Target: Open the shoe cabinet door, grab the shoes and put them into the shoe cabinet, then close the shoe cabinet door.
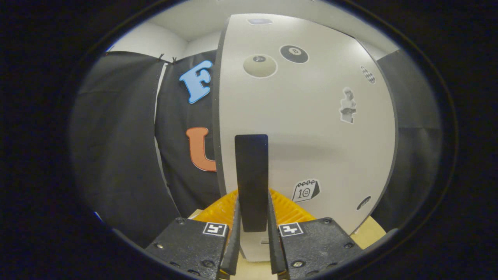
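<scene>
A white shoe cabinet door (311, 128) with several stickers stands right in front of me. A long dark vertical handle (251, 179) sticks out from it near its left edge. My gripper (252, 217) is shut on that handle, one finger pressing each side of its lower part. The door's left edge (216, 116) stands out against the dark cloth behind, so the door looks swung a little outward. The cabinet's inside is hidden.
Black cloth walls hang to the left (124, 155) and right (412, 147). A wooden floor strip (369, 237) lies below the door at the right.
</scene>
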### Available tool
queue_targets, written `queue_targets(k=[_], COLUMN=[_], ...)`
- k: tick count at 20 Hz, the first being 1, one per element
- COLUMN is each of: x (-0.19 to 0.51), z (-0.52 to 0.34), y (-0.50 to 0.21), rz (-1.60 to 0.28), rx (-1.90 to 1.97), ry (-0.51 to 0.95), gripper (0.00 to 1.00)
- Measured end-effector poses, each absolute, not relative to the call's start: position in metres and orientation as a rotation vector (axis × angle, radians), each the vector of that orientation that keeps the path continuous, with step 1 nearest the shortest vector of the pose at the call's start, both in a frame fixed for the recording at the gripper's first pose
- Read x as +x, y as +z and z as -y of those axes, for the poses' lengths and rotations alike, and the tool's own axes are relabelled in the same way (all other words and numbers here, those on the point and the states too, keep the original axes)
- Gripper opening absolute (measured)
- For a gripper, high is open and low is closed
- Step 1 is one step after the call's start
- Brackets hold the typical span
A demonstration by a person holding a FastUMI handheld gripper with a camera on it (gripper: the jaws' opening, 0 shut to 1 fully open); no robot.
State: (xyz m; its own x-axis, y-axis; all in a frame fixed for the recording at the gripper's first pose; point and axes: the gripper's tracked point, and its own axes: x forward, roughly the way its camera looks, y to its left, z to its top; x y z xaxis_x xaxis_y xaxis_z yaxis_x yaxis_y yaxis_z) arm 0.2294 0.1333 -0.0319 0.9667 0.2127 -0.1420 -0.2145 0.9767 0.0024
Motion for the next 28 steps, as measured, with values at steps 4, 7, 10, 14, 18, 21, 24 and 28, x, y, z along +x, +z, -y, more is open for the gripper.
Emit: queue_targets(k=[4, 7, 10, 14, 18, 21, 24, 28], x=[0.197, 0.19, 0.179, 0.178, 0.17, 0.169, 0.168, 0.164], z=[-0.13, -0.123, -0.116, -0.109, -0.099, -0.092, -0.085, -0.076], y=[-0.028, -0.028, -0.029, -0.029, -0.029, -0.028, -0.028, -0.028], rz=[-0.172, -0.184, -0.201, -0.198, -0.175, -0.159, -0.142, -0.141], rx=[-0.003, -0.007, 0.01, 0.016, 0.043, 0.048, 0.017, -0.003], ry=[0.296, 0.331, 0.365, 0.399, 0.426, 0.414, 0.376, 0.351], gripper=[0.35, 0.35, 0.34, 0.34, 0.34, 0.34, 0.33, 0.33])
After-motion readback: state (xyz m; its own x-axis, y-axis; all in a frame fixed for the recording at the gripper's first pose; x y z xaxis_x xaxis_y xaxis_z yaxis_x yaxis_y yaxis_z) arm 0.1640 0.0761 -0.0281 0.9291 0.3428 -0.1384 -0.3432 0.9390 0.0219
